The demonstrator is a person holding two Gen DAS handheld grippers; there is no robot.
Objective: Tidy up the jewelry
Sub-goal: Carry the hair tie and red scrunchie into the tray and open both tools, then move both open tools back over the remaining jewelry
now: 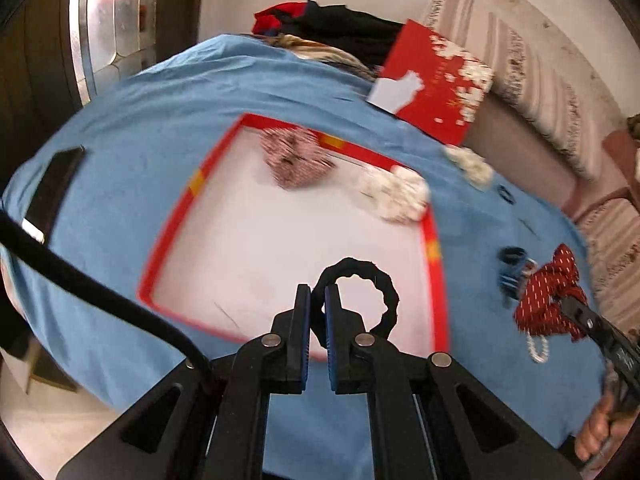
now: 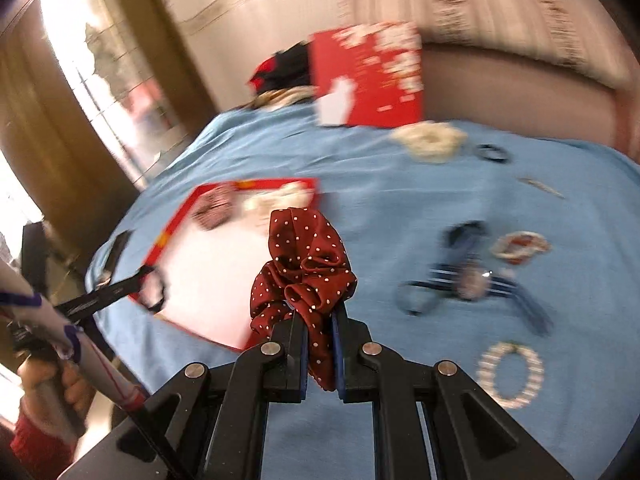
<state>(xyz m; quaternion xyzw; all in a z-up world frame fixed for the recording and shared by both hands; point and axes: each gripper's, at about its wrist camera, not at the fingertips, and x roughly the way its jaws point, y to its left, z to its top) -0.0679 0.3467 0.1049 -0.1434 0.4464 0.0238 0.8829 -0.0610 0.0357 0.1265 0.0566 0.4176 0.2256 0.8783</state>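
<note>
Blue cloth [image 1: 140, 128]: L/R hand-held grippers [image 1: 318, 292] [image 2: 320, 312] clamp scrunchies [image 1: 360, 280] [image 2: 304, 264].

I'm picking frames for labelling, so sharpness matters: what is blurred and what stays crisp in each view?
Left wrist view: the left gripper and its black hair tie are crisp; the red-rimmed box and the scrunchies in it smear, and the fisheye bows the blue cloth. Right wrist view: the right gripper and the red dotted scrunchie are sharp; the background streaks more, with window glare at left.

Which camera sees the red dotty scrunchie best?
The right wrist view: the red dotted scrunchie fills the middle, pinched in the right gripper. The left wrist view shows it small and blurred at the right edge.
</note>
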